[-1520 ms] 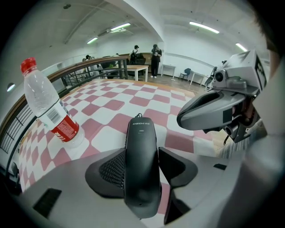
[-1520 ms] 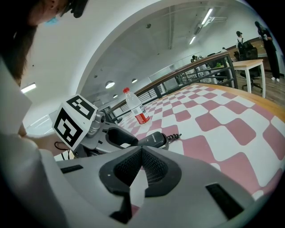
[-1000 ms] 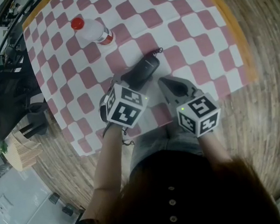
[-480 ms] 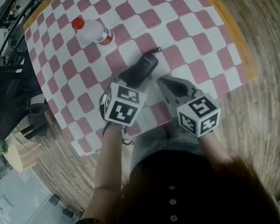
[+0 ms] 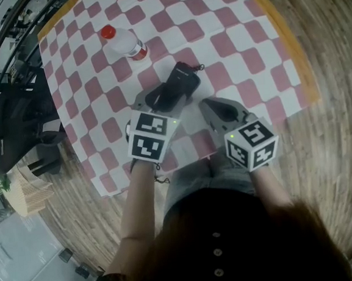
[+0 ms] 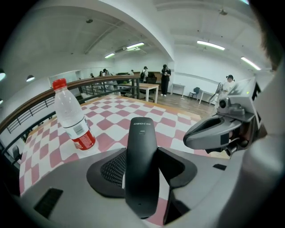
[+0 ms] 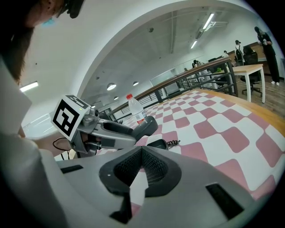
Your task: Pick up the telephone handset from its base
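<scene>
A black telephone handset stands clamped between the pads of my left gripper, over the checked tablecloth. In the left gripper view the handset runs straight out from between the jaws of the left gripper. The right gripper view shows the handset tilted up above the black base, whose coiled cord lies on the cloth. My right gripper hangs just right of the handset, shut, its pads meeting with nothing between them.
A clear water bottle with a red cap and red label stands behind and left of the handset. The red-and-white cloth covers a table with a wooden edge. Dark chairs stand to the left.
The left gripper has drawn slightly back and up with the handset still in it. The right gripper has stayed where it was.
</scene>
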{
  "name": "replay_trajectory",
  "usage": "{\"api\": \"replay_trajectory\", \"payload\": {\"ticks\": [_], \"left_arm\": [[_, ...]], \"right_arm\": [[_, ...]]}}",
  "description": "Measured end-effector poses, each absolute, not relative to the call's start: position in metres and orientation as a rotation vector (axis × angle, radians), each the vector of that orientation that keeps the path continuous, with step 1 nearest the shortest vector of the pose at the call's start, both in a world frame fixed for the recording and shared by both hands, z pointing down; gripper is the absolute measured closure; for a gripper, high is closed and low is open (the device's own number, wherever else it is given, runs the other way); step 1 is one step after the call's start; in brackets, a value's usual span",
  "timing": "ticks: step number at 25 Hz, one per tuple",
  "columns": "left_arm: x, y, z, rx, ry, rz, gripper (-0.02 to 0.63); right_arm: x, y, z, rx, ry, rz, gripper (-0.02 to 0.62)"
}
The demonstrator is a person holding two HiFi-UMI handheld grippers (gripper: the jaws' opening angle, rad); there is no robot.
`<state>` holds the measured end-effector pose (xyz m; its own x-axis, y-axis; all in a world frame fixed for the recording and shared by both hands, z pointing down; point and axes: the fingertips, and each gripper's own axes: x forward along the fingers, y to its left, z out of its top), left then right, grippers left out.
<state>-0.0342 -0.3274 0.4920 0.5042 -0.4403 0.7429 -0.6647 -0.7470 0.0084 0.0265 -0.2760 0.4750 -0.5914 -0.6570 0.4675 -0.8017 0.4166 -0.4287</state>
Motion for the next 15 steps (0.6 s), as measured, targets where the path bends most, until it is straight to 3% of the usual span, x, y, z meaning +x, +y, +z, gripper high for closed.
{"api": "replay_trajectory", "payload": {"ticks": [15], "left_arm": [[-0.040,-0.332,0.424,2.527,-1.061,0.729,0.377]], "right_arm": [[0.036,-0.291,0.418,1.339,-2.566,0.884,0.588]]}}
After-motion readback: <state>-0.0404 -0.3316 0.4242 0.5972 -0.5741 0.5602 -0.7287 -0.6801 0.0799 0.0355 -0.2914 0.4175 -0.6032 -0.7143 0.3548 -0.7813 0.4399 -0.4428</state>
